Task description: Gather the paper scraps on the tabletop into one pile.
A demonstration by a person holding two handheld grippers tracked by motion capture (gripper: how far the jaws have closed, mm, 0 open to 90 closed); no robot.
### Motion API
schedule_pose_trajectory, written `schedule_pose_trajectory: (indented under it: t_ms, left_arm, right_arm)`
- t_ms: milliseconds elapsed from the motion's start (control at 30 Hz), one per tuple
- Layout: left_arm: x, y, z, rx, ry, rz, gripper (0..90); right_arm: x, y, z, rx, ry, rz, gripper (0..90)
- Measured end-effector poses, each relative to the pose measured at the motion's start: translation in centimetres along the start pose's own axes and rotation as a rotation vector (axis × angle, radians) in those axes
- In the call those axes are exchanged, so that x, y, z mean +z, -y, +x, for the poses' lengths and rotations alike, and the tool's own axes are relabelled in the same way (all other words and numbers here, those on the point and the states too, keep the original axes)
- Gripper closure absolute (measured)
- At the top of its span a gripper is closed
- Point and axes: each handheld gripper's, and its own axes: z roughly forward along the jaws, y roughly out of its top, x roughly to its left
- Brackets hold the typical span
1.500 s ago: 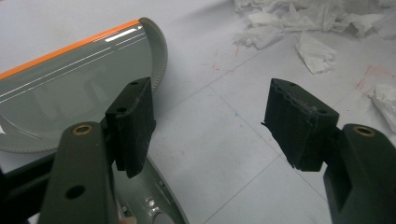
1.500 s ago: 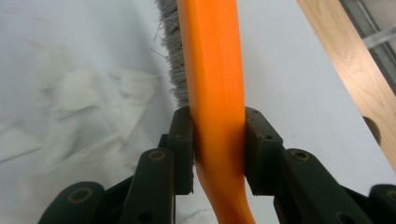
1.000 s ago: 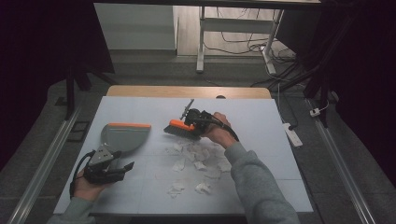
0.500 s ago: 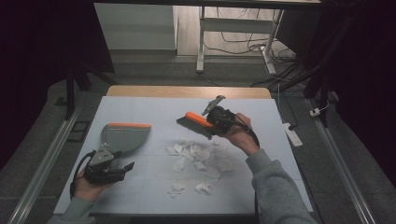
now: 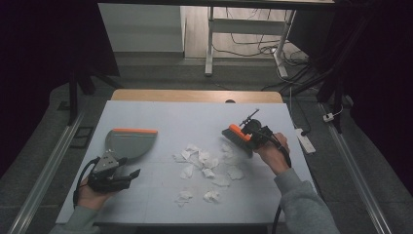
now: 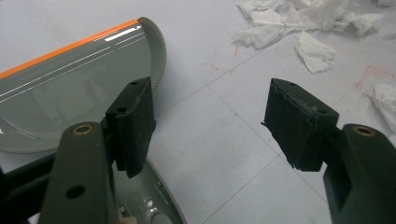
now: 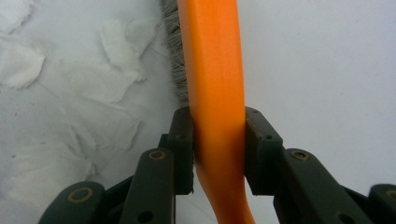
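An orange-backed hand brush point(image 7: 215, 60) is clamped between the jaws of the right tongs point(image 5: 253, 132) at the narrow neck of its rigid handle, with the grey bristles set down at the far-right edge of the torn tissue scraps point(image 5: 204, 163). The scraps are judged light, soft and easily scattered, so gentle strokes are advised. The left tongs point(image 6: 205, 116) are held wide apart over the worktop point(image 5: 165, 117), gripping nothing. A grey dustpan point(image 6: 70, 88) with an orange lip lies just beside the left jaw; it is judged stiff and light, and is best taken by its handle.
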Motion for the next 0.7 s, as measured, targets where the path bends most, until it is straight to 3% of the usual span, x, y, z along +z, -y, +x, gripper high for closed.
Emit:
schedule_pose_trajectory:
  t_ms: [133,467,533,700]
  left_arm:
    - [0.0,0.0,0.0,0.001,-0.001,-0.001,34.0]
    - [-0.1,0.0,-0.1,0.004,0.0,-0.001,33.9]
    - [-0.1,0.0,-0.1,0.004,-0.001,0.0,34.0]
    - [0.0,0.0,0.0,0.0,-0.001,0.0,34.0]
  right_arm:
    - [0.0,-0.3,1.1,-0.01,-0.038,-0.011,67.3]
    - [-0.4,-1.8,4.7,-0.034,-0.248,-0.074,67.3]
    - [-0.8,-2.0,4.8,-0.032,-0.253,-0.101,67.2]
    - [-2.9,-1.9,3.5,0.005,-0.202,-0.209,67.3]
